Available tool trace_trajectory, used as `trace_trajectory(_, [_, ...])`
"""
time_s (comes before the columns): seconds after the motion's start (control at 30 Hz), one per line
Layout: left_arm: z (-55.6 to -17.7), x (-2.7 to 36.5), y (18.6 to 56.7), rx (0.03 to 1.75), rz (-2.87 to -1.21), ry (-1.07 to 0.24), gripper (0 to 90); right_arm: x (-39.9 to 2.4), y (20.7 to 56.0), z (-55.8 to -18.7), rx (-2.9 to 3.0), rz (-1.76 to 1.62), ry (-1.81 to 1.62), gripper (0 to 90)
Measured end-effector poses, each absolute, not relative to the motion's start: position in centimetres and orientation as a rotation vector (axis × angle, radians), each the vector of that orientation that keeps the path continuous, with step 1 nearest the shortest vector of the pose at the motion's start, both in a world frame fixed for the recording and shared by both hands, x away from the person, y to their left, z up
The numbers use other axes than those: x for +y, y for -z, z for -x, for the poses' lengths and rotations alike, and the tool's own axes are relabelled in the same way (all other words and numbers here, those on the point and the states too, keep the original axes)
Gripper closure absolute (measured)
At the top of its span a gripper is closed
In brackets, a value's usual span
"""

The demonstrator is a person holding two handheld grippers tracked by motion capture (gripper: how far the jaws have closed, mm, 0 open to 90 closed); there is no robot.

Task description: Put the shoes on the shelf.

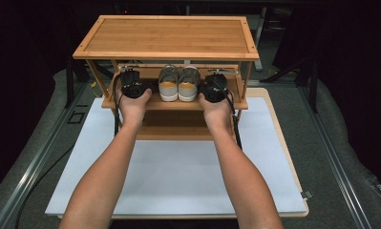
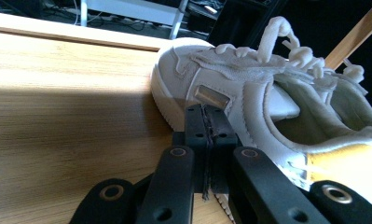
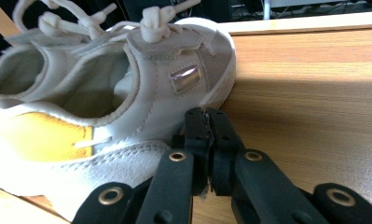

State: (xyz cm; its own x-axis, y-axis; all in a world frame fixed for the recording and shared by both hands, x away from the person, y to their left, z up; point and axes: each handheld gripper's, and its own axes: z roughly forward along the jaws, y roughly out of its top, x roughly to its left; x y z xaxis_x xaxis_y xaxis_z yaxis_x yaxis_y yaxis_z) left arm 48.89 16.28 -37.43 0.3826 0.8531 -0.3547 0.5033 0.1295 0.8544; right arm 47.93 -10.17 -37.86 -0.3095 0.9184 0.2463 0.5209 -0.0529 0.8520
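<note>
Two shoes (image 1: 179, 83) sit side by side at frame centre on the rack's middle shelf (image 1: 131, 103), heels toward the camera, toes pointing away; left gripper (image 2: 205, 122) and right gripper (image 3: 205, 125) flank them, jaws pressed together, empty.

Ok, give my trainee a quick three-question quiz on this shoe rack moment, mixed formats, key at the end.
1. True or false: the pair of shoes sits on the top shelf of the rack.
2. Multiple choice: the left hand-held gripper has its jaws A) wide open, B) pressed together beside a shoe, C) clamped on a lace.
3. Short answer: which way do the shoes' heels face in the high view?

Key:
1. False; they sit on the middle shelf, between the left and the right hand-held gripper.
2. B.
3. Toward the person, with the toes pointing to the back of the rack.
</note>
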Motion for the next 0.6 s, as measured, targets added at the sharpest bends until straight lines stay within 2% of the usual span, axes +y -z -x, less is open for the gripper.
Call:
trace_trajectory(0.37, [-47.0, 16.9, 37.4, 1.230, -1.503, -0.378, 87.3, -10.3, 37.6, -46.0, 1.812, -1.474, -1.359, 87.3])
trace_trajectory(0.6, [-45.6, 17.8, 37.3, 1.205, -1.503, -0.371, 84.6, -10.3, 37.0, -44.5, 1.826, -1.418, -1.371, 84.1])
